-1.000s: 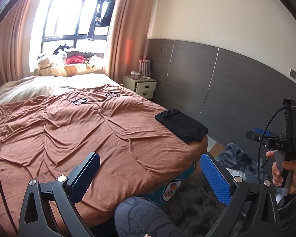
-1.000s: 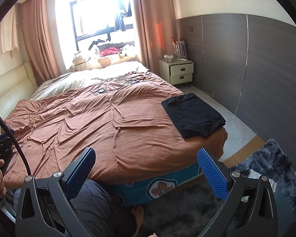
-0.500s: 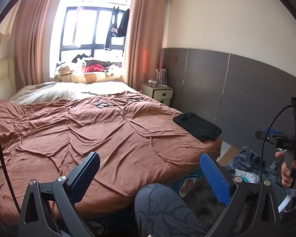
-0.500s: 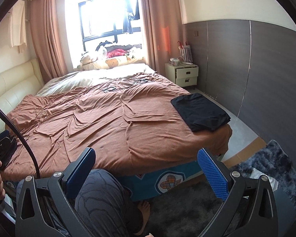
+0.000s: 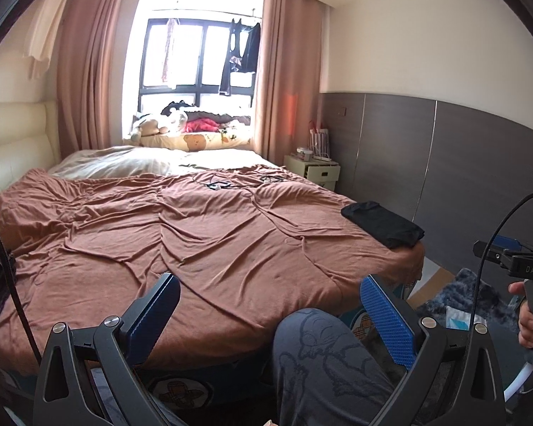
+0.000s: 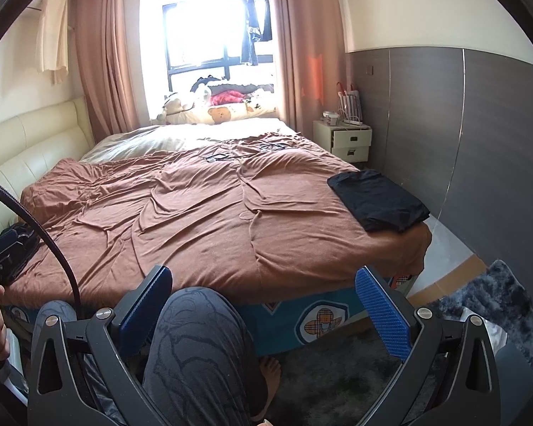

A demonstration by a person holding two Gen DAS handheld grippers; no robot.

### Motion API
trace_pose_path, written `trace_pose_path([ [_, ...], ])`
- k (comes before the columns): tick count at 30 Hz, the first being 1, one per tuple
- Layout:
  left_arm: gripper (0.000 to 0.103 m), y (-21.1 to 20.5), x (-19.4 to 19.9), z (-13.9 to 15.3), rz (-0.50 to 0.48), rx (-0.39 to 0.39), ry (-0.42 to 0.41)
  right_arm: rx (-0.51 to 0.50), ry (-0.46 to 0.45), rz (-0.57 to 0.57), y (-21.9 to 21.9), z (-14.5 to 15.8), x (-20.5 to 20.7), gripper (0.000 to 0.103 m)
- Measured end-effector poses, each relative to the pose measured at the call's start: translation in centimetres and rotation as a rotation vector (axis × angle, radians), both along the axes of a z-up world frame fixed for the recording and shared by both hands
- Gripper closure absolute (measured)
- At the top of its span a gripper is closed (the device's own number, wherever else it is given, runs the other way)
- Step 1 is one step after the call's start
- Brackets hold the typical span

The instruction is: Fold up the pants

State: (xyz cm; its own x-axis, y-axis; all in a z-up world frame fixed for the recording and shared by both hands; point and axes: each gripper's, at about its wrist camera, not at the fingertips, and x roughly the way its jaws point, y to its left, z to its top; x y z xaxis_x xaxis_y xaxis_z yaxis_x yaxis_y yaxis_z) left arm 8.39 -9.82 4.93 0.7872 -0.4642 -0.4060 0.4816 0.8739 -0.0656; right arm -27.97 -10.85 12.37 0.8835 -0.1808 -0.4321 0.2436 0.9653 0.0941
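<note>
A folded black garment (image 5: 383, 225) lies flat on the near right corner of the bed (image 5: 213, 234), which is covered by a wrinkled brown sheet. The right wrist view shows the same black garment (image 6: 378, 202) at the corner of the bed (image 6: 213, 220). My left gripper (image 5: 268, 284) is open and holds nothing, off the bed's near edge. My right gripper (image 6: 263, 277) is open too, also short of the bed and well away from the garment. A hand holds the right gripper's handle (image 5: 529, 284) at the far right of the left wrist view.
The person's knee in grey patterned trousers (image 6: 195, 337) sits between me and the bed. Cables (image 5: 224, 183) lie on the far part of the sheet. A white nightstand (image 6: 350, 140) stands by the grey wall panel, and a dark shaggy rug (image 6: 479, 298) covers the floor at right.
Both views have tilted upward and swung slightly, so the bed sits lower and more level in frame. Both grippers stayed open and the black garment has not moved.
</note>
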Motion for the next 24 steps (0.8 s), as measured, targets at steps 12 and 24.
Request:
trace_pose_path([
  [12,0.001,1.9,-1.3,-1.2,0.046,0.005,-0.013,0.041,-0.011,0.017,2.2,-3.1,0.4,0.000],
  [24,0.001,2.2,-1.8,-2.0,0.053,0.017,-0.027,0.092,-0.006,0.030,3.6,-4.3,0.9,0.000],
])
